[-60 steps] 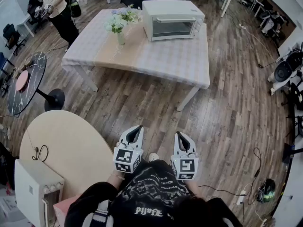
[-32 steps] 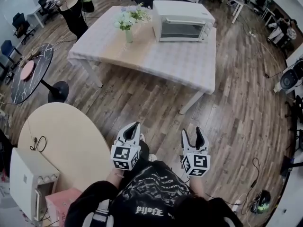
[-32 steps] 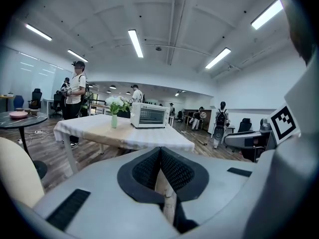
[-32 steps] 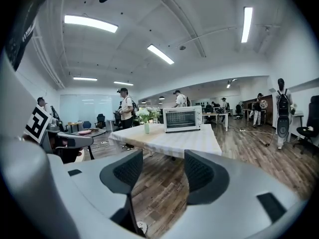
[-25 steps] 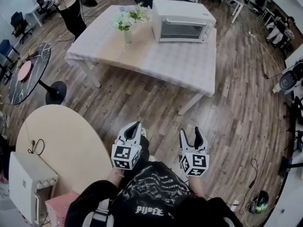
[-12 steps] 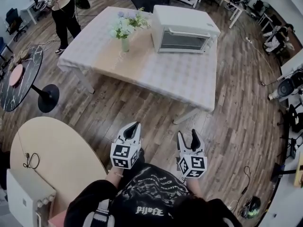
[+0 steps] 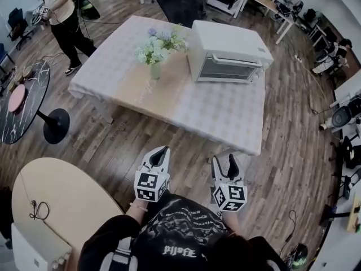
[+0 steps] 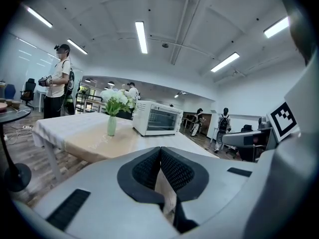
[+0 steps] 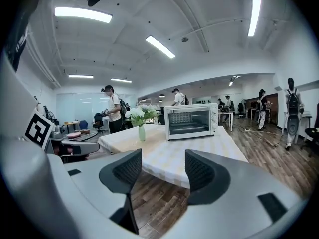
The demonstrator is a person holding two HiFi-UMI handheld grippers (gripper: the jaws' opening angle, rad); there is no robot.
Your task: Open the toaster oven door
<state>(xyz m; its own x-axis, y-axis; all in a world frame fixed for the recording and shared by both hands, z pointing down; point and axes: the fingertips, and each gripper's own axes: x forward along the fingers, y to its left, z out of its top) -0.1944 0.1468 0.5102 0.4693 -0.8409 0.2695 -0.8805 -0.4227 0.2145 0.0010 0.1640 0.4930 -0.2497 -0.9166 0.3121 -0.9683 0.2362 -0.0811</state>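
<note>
A white toaster oven stands on the far right part of a cloth-covered table, its glass door shut and facing me. It also shows in the left gripper view and the right gripper view. My left gripper is held low in front of my body, well short of the table, its jaws shut with nothing between them. My right gripper hangs beside it with its jaws open and empty. Both are far from the oven.
A vase of flowers stands on the table left of the oven. A round beige table lies at my lower left, a small dark round table further left. A person stands beyond the table. Wooden floor lies between me and the table.
The table and oven have come closer and larger in the head view as I walked toward them. The right gripper's jaws went from shut to open. The left gripper stayed shut.
</note>
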